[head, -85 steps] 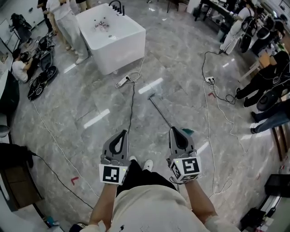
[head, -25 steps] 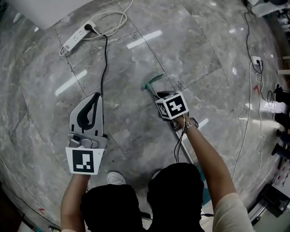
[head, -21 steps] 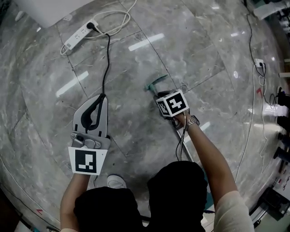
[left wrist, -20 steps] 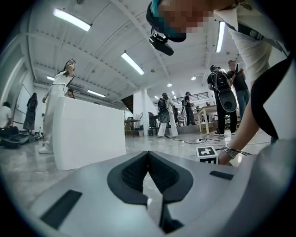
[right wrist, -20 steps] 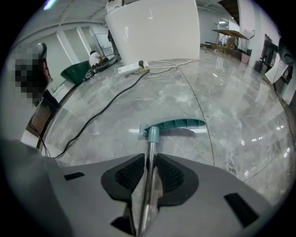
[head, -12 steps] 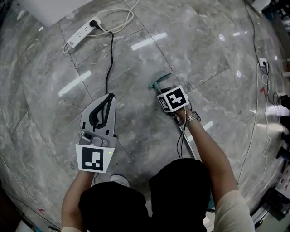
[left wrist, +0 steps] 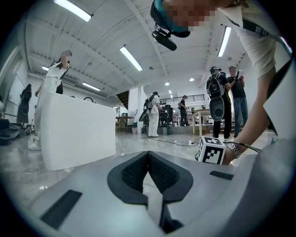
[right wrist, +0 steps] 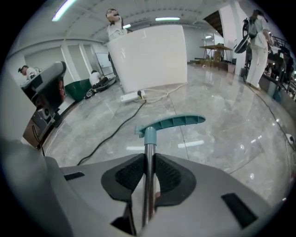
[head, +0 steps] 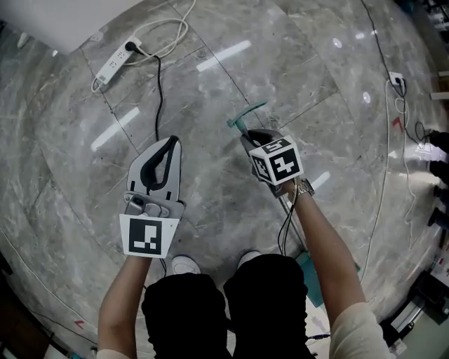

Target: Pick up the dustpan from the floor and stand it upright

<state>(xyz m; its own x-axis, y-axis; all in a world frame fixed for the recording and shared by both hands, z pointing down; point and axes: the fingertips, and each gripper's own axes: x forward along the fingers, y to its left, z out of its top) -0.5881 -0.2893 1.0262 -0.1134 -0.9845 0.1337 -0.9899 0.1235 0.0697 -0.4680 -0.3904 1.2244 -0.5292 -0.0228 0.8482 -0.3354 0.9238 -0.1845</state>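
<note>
left gripper (left wrist: 148,156): jaws pressed together, empty, above floor (head: 70,175) | right gripper (right wrist: 148,162): pinching dustpan (right wrist: 170,122) pole just below teal handle; pan end down by person's leg | step: grasp made, lift due | next: probably swing pole upright over pan

Left of centre: left gripper (head: 170,141) over the floor (head: 330,77), jaws together on nothing, pointing away from the body. Just to its right and about level: right gripper (head: 252,137), closed around the pole (right wrist: 148,159) of the dustpan (head: 309,280). Handle (head: 247,114) lying crosswise just beyond those jaws, pan back by the person's right leg (partly tucked behind the forearm). Shoes (head: 184,264) at the near edge, between the two arms. Far ahead on the left: power strip (head: 112,62) near the foot of a large block (head: 56,21), with a cable (head: 157,98) trailing back towards the left gripper. Far right: another cable (head: 384,161) running along the floor.
</note>
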